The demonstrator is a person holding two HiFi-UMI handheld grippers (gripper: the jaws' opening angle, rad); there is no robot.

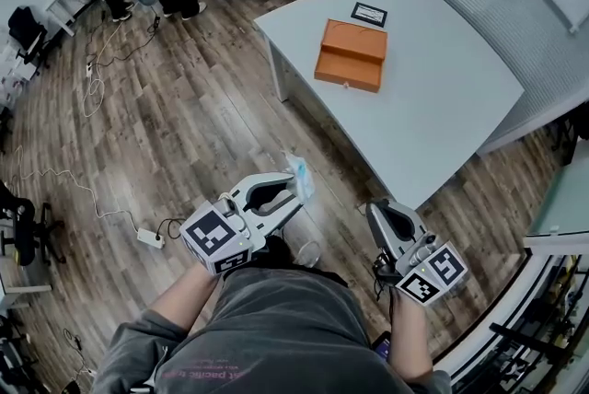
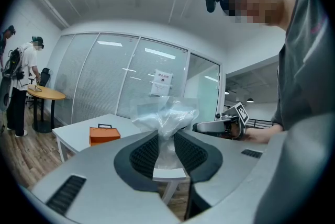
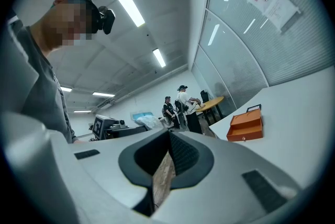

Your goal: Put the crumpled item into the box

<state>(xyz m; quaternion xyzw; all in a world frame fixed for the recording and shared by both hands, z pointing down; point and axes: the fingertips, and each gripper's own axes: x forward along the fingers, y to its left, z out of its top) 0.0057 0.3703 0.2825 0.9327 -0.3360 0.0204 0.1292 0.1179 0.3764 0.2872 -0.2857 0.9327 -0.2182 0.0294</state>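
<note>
My left hand-held gripper (image 2: 166, 137) pinched the crumpled clear plastic wrapper (image 2: 165, 114) by its lower end, ready to carry. The orange rectangular box (image 1: 351, 54) sat well apart on the white counter (image 1: 433, 98). My right hand-held gripper (image 3: 168, 137) was pressed together, empty.

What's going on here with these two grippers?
A person holds a gripper in each hand. The left gripper has its fingers clamped on a crumpled clear plastic item above the floor. The right gripper is shut and empty. The orange box sits on the white table ahead.
</note>
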